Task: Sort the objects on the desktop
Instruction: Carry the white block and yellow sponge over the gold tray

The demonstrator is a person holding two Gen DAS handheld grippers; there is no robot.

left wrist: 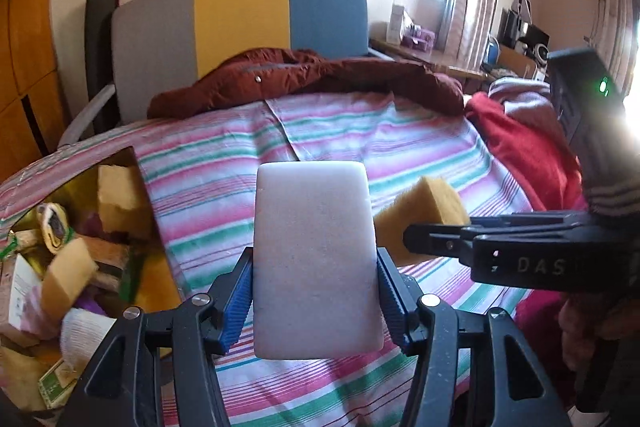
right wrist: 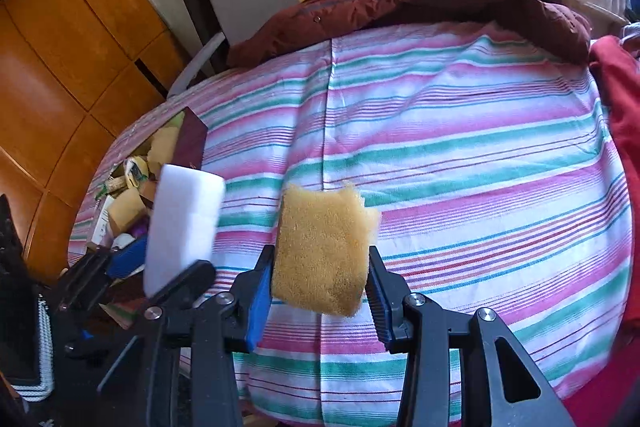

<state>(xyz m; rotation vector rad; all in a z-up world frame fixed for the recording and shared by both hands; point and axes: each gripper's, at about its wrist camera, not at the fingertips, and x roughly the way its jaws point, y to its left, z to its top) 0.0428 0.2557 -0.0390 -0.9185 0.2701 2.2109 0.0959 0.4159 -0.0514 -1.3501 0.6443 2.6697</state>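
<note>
My left gripper (left wrist: 316, 287) is shut on a white foam sponge (left wrist: 314, 247), held upright above the striped bedspread (left wrist: 400, 139). Its blue pads (left wrist: 240, 291) press both long sides. In the right wrist view the same white sponge (right wrist: 184, 215) shows at the left. My right gripper (right wrist: 320, 279) is shut on a yellow sponge (right wrist: 324, 251) with a torn top edge; that yellow sponge (left wrist: 420, 211) also appears to the right of the white one in the left wrist view, with the right gripper's fingers (left wrist: 440, 239) on it. Both hang over the bed, close together.
A box with a gold lining (left wrist: 156, 287) sits at the bed's left edge, full of yellow sponges, packets and small items. A dark red jacket (left wrist: 304, 75) lies at the far side, red cloth (left wrist: 528, 155) at the right, and a colour-block chair back (left wrist: 240, 23) behind.
</note>
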